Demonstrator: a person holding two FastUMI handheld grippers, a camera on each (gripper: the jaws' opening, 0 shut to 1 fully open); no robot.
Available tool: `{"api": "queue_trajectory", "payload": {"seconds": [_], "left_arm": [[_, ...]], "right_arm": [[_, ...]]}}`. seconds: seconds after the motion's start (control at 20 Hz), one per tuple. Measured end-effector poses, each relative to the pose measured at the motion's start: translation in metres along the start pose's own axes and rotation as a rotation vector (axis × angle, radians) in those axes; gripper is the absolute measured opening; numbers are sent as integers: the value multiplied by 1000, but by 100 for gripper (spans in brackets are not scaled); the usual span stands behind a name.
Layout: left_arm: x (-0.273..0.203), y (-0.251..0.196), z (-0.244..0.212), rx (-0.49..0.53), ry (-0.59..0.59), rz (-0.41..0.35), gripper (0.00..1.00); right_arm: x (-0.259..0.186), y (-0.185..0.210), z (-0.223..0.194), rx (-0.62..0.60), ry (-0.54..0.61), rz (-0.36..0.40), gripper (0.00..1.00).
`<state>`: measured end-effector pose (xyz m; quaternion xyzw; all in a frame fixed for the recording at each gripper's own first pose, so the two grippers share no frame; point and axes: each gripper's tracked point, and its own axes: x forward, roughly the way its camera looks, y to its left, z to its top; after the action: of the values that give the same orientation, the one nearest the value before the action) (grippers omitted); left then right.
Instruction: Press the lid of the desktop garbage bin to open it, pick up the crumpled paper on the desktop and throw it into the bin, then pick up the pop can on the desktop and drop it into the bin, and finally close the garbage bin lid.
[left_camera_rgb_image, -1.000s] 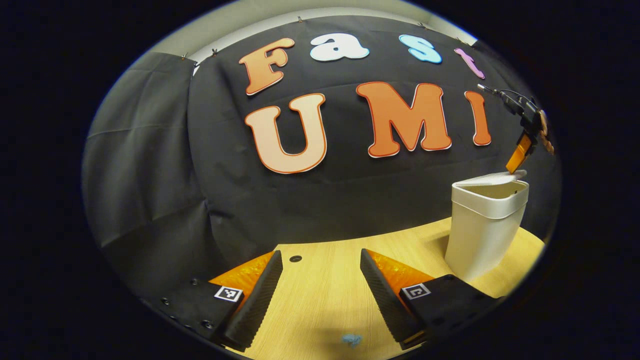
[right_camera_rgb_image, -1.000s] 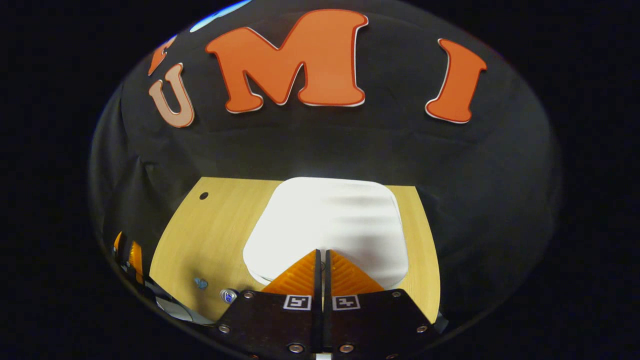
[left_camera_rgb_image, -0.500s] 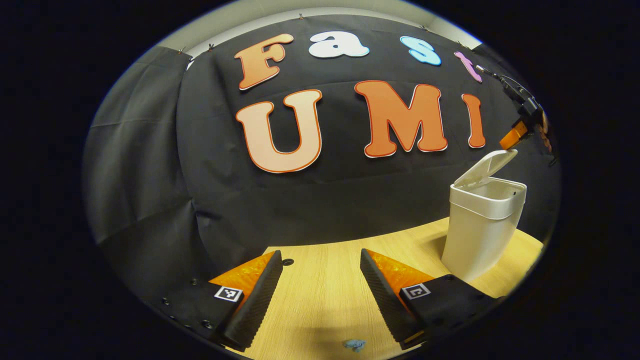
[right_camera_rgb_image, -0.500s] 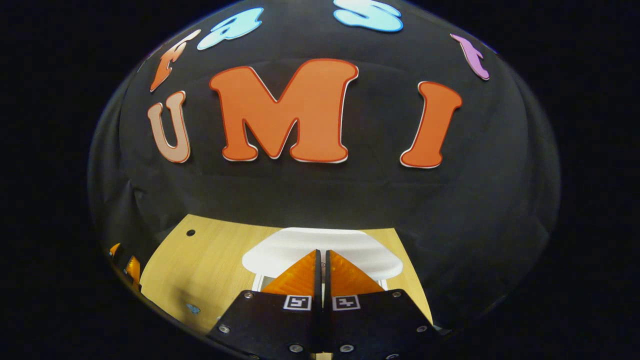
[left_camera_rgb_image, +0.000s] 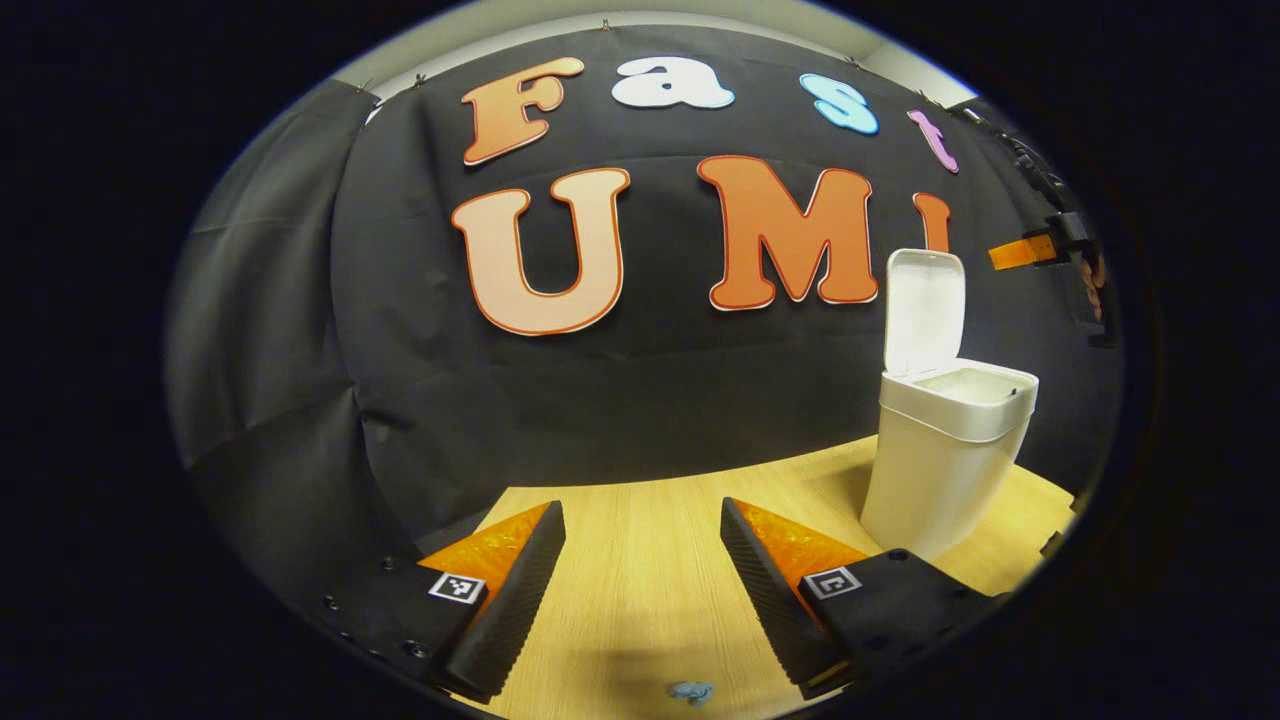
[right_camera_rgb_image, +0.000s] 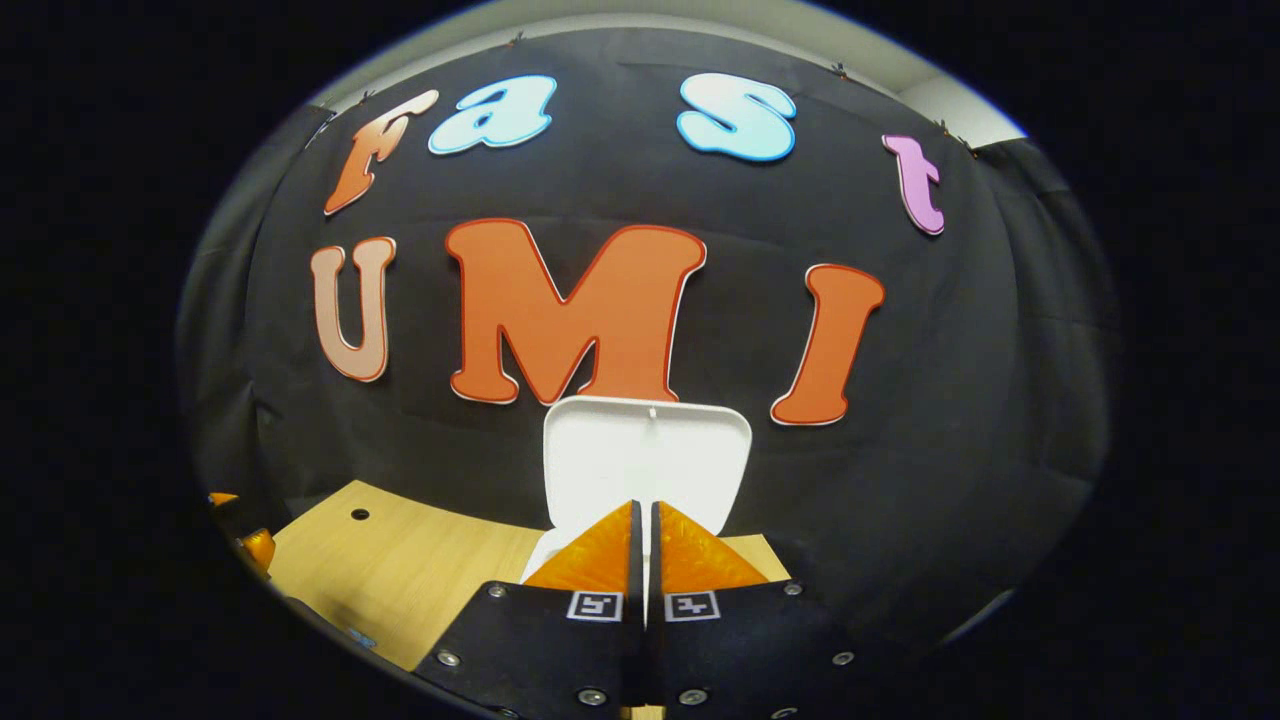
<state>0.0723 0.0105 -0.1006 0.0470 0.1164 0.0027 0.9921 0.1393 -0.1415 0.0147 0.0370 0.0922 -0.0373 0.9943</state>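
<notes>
The white desktop bin (left_camera_rgb_image: 945, 460) stands on the wooden table (left_camera_rgb_image: 650, 570) at the right of the left gripper view. Its lid (left_camera_rgb_image: 925, 310) stands upright, so the bin's mouth is open. My right gripper (left_camera_rgb_image: 1005, 256) hovers above and to the right of the lid, apart from it. In the right gripper view that gripper (right_camera_rgb_image: 645, 503) is shut and empty, with the raised lid (right_camera_rgb_image: 645, 455) just beyond its tips. My left gripper (left_camera_rgb_image: 641, 505) is open and low over the table. A small blue crumpled paper (left_camera_rgb_image: 690, 690) lies below, between its fingers.
The table (right_camera_rgb_image: 400, 570) ends at the black cloth wall close behind the bin. A small round hole (right_camera_rgb_image: 359, 514) sits near the table's far left corner. The left gripper (right_camera_rgb_image: 250, 545) shows at the left rim of the right gripper view.
The lid has swung from nearly flat to fully upright. My right gripper has risen and pulled back off the lid, still shut. The left gripper has stayed open and low.
</notes>
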Motion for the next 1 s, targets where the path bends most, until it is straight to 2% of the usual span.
{"api": "queue_trajectory", "payload": {"seconds": [0.15, 0.3, 0.35, 0.4, 0.45, 0.6, 0.7, 0.8, 0.95, 1.0], "left_arm": [[4, -1, -9, -24, 26, -14, 99], [8, -4, -20, -51, 61, -27, 99], [11, -5, -23, -62, 72, -32, 99], [12, -5, -30, -74, 88, -35, 99], [14, -5, -38, -83, 114, -35, 99], [20, -8, -66, -111, 199, -43, 100], [21, -6, -81, -134, 243, -38, 100], [21, -3, -95, -160, 287, -32, 100], [22, -5, -112, -189, 340, -23, 100], [21, -5, -119, -194, 360, -23, 100]], "right_arm": [[-8, 5, -8, 2, -38, -10, 1], [-23, 26, -26, 40, -33, 49, 4], [-27, 32, -35, 38, -24, 63, 8], [-28, 32, -45, 29, -1, 56, 13], [-30, 34, -59, 24, 33, 52, 24], [-44, 53, -80, 65, 73, 100, 36], [-54, 64, -88, 78, 79, 137, 50], [-64, 79, -97, 83, 82, 173, 72], [-77, 101, -118, 56, 108, 224, 88], [-80, 110, -128, 43, 123, 239, 90]]}}
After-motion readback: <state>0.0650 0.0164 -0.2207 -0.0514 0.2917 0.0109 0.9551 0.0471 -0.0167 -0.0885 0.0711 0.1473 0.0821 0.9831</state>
